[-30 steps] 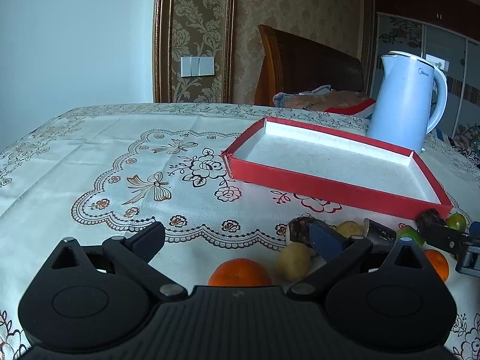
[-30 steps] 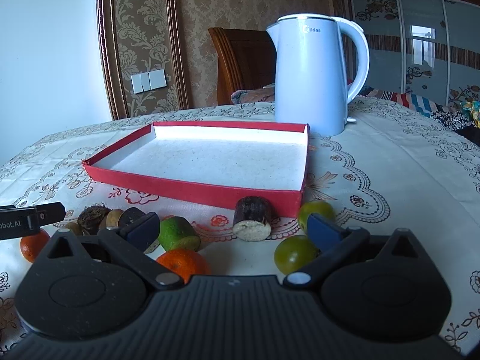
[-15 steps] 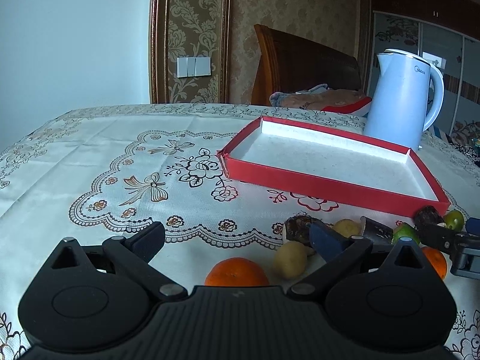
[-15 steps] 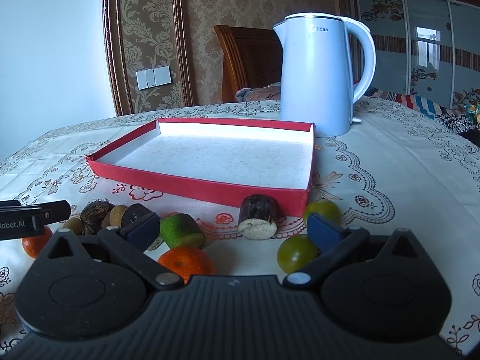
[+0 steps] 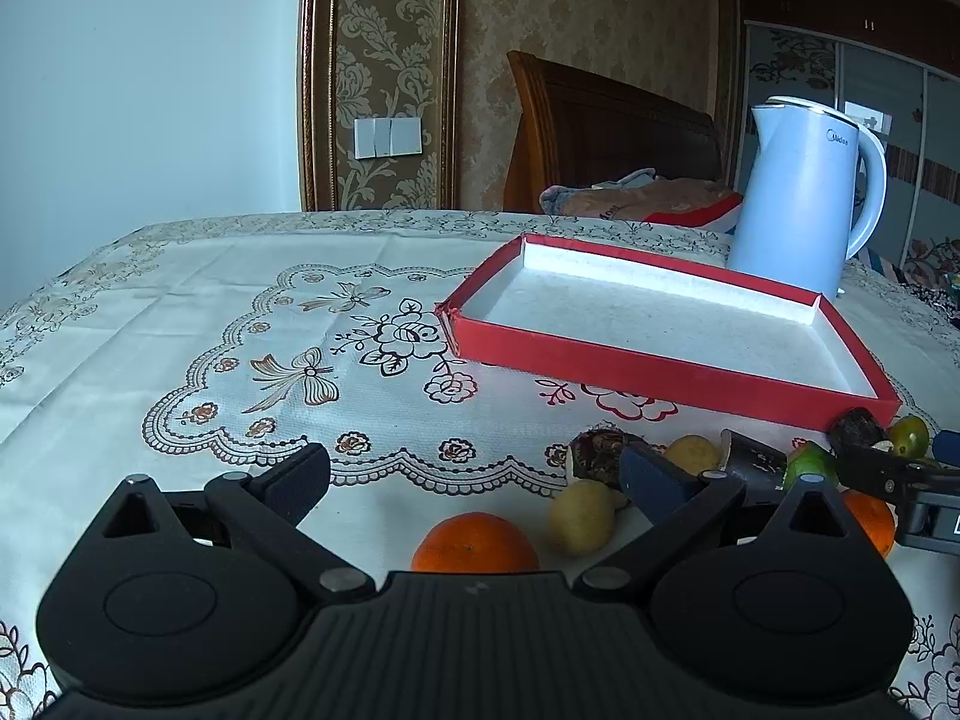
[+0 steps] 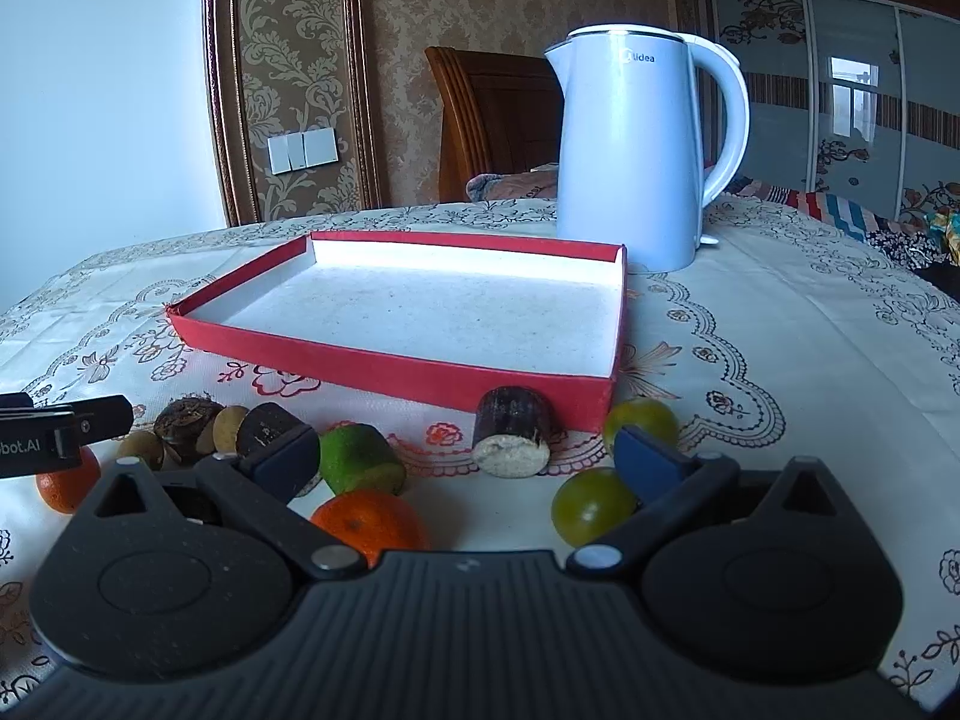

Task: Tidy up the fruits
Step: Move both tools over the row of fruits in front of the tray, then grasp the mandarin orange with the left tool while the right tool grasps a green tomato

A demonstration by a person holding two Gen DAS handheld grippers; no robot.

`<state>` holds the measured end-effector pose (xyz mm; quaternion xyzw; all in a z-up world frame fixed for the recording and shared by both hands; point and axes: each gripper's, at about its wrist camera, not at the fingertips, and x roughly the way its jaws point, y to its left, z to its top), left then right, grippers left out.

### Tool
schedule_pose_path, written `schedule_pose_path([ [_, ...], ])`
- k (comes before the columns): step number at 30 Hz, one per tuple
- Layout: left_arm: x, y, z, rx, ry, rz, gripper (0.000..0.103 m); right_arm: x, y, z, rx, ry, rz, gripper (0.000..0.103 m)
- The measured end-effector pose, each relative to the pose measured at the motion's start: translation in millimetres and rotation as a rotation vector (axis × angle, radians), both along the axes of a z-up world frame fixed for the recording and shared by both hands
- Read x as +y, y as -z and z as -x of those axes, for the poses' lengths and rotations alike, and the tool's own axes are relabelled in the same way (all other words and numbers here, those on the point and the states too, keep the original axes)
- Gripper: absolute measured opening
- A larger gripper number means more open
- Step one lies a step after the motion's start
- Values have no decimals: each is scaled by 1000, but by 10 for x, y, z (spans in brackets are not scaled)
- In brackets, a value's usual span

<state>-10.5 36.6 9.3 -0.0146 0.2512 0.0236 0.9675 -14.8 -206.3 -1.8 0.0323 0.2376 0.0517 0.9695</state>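
Observation:
Loose fruit lies on the tablecloth in front of an empty red tray (image 5: 660,369) (image 6: 390,369). My left gripper (image 5: 474,471) is open just above the cloth, with an orange (image 5: 474,543) between its fingers near the base and a yellow fruit (image 5: 581,516) beside its right finger. My right gripper (image 6: 465,459) is open too. Between its fingers lie an orange (image 6: 366,522), a green fruit (image 6: 360,459), a cut brown piece (image 6: 516,429) and a round green fruit (image 6: 591,504). Neither gripper holds anything.
A pale blue kettle (image 5: 804,198) (image 6: 630,150) stands behind the tray's far right corner. A wooden chair (image 5: 600,138) with cloth on it is beyond the table. Dark fruits (image 6: 186,420) and another orange (image 6: 66,480) lie under the left gripper's tip (image 6: 90,423).
Both views have drifted only slightly. The grippers stay open and no fruit has moved.

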Motion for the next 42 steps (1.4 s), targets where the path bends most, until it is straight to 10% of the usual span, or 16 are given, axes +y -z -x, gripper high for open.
schedule_pose_path([
  [18, 97, 15, 89, 1, -5, 15, 103, -233, 58, 707, -50, -160, 183, 102],
  [31, 110, 18, 80, 7, -5, 25, 103, -455, 127, -23, 126, -62, 76, 53],
  [42, 441, 29, 321, 56, -11, 94, 103, -428, 146, -41, 130, -72, 73, 42],
])
